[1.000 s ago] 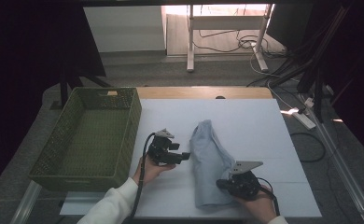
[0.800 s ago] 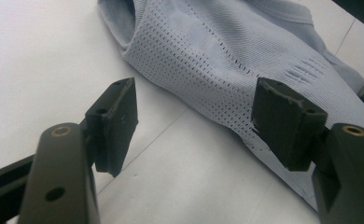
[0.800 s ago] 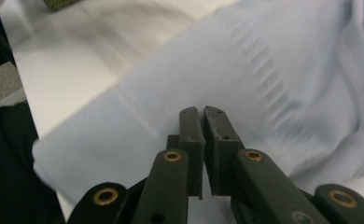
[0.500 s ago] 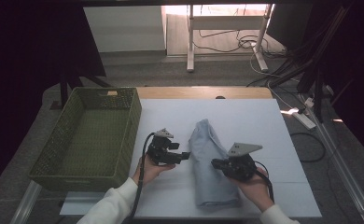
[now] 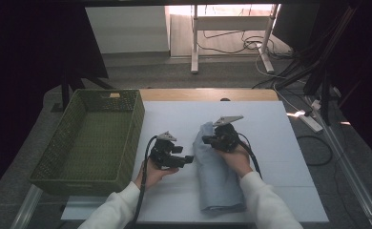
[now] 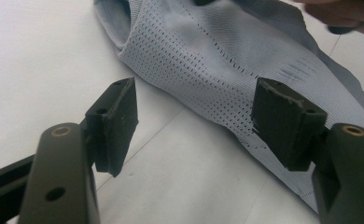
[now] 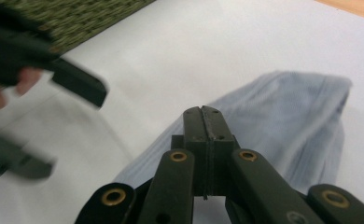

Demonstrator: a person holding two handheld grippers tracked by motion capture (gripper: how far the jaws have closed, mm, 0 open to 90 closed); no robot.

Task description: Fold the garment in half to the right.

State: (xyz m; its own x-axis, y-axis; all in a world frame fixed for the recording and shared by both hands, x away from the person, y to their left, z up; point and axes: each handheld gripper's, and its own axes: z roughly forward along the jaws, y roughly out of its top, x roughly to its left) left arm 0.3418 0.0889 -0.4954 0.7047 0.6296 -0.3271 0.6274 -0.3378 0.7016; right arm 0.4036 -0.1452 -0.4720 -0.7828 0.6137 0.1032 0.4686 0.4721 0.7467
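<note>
I see the white table (image 5: 279, 157) spread wide before me, with a bare wooden strip along its far edge and open white surface to the right of the work and along the near edge on the left. On the left edge sits the green basket (image 5: 88, 143), its long right wall running close beside my left hand; it leaves only a narrow lane of bare table between that wall and the left gripper.

Down the middle lies the grey cloth (image 5: 217, 183), a long folded strip running from near the front edge up toward the centre of the table. Its left edge is fairly straight, and its far end bunches up under my right hand. In the left gripper view the cloth shows a mesh weave and a curled hem lying flat on the white surface.

My right gripper (image 5: 212, 140) sits over the far end of the cloth, jaws pressed together; in the right gripper view the pads meet flush with no fabric visible between them, the cloth lying beyond and below.

My left gripper (image 5: 190, 159) rests just left of the cloth's edge, pointing at it, jaws spread apart. In the left gripper view one pad hangs over bare table and the other over the mesh edge, nothing pinched.
</note>
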